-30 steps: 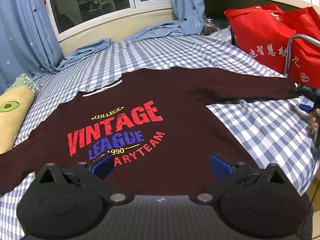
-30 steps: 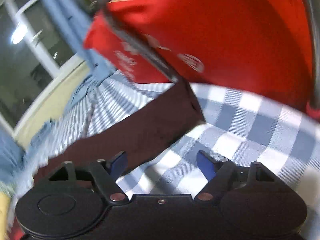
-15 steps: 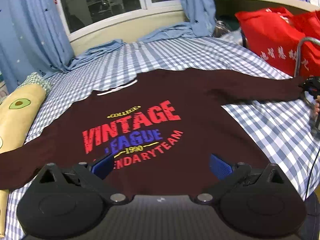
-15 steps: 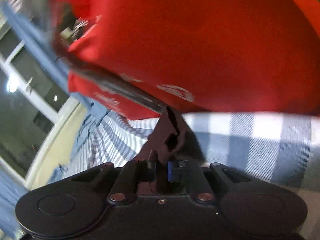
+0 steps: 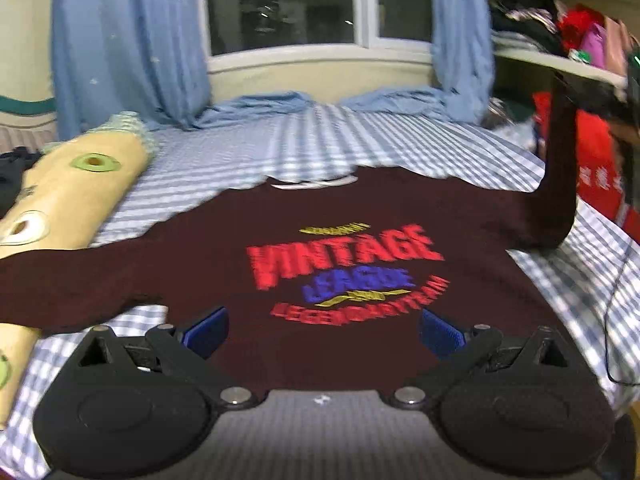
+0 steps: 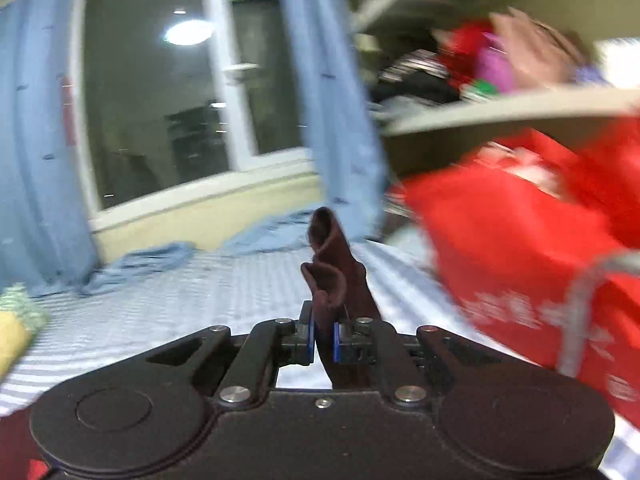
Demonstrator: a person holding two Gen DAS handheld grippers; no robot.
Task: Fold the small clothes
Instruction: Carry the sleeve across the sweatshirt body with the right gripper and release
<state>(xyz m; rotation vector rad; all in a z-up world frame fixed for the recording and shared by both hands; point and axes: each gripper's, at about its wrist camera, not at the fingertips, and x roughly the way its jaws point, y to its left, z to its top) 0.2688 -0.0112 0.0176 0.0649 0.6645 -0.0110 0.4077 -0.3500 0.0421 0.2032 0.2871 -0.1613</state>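
A dark maroon sweatshirt (image 5: 320,248) with a red and blue "VINTAGE LEAGUE" print lies face up on the checked bed. My left gripper (image 5: 322,330) is open and empty, hovering over the shirt's lower hem. My right gripper (image 6: 323,338) is shut on the cuff of the right sleeve (image 6: 334,268). In the left wrist view that sleeve (image 5: 560,168) is lifted steeply up off the bed at the right. The other sleeve (image 5: 60,280) lies flat at the left.
The bed has a blue-and-white checked sheet (image 5: 320,136). A yellow avocado-print pillow (image 5: 68,196) lies at the left. Red bags (image 6: 520,248) stand at the right edge under a shelf (image 6: 500,108). Blue curtains (image 5: 128,48) and a window are behind.
My right gripper, shut on the sleeve cuff since half a second ago, has lifted it high off the bed. My left gripper has shifted left along the hem, still open.
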